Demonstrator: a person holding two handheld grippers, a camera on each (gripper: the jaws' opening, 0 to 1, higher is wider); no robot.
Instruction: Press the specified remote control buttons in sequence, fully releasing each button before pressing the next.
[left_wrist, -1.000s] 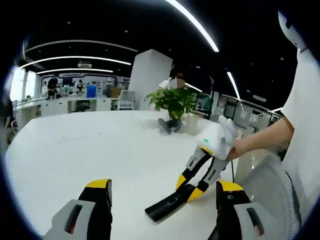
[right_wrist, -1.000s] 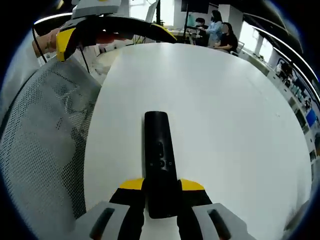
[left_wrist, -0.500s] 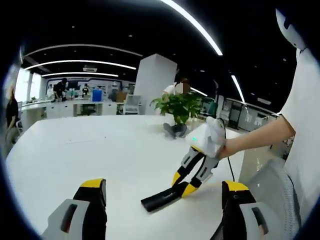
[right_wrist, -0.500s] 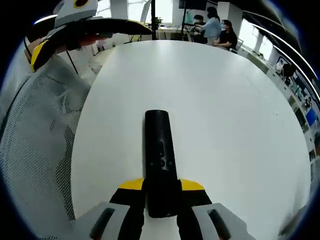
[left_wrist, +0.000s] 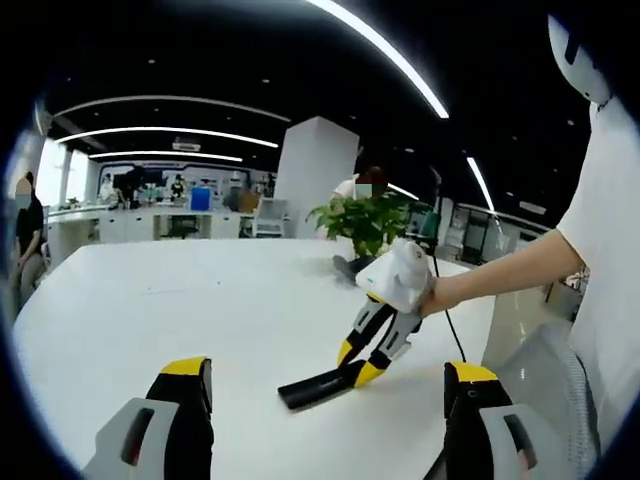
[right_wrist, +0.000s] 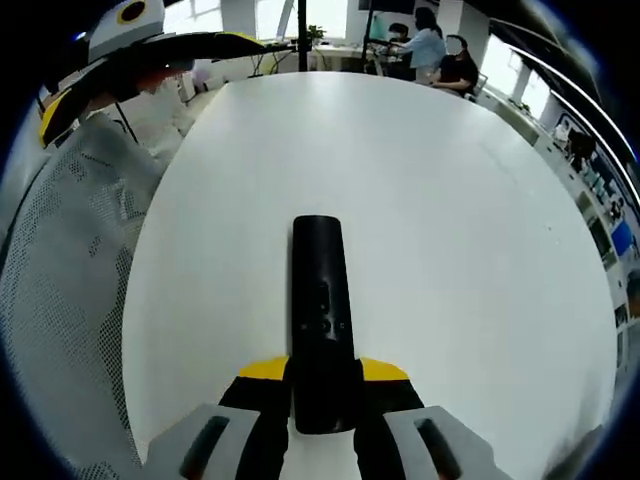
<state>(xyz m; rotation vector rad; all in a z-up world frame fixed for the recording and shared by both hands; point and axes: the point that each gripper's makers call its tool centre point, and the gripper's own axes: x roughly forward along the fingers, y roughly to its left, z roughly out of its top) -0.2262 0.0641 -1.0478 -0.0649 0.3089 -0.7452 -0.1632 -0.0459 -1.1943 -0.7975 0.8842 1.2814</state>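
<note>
1. I see the right hand-held gripper (right_wrist: 322, 385) closed narrow on the near end of the remote (right_wrist: 321, 310); its yellow-tipped jaws clamp the black body from both sides.
2. The remote runs straight ahead from the jaws over the white surface (right_wrist: 450, 230), button face up. A small cluster of buttons shows near its middle; I cannot read them.
3. In the left gripper view the same remote (left_wrist: 312, 386) slants down with its far end at the surface (left_wrist: 200, 300); I cannot tell whether it touches. The right hand-held gripper (left_wrist: 362, 360) grips its upper end, carried by a hand (left_wrist: 437, 296) reaching in from the right.
4. The left hand-held gripper (left_wrist: 325, 405) stands wide, its two jaws far apart with nothing between them. It sits back from the remote, apart from it.
5. In the right gripper view the left hand-held gripper (right_wrist: 130, 45) appears at upper left, well apart from the remote.
6. A mesh chair back (right_wrist: 60, 280) lies along the surface's left edge.
7. A potted plant (left_wrist: 368, 220) stands at the far side of the surface, behind the right hand-held gripper.
8. People (right_wrist: 435, 45) sit beyond the far edge.
</note>
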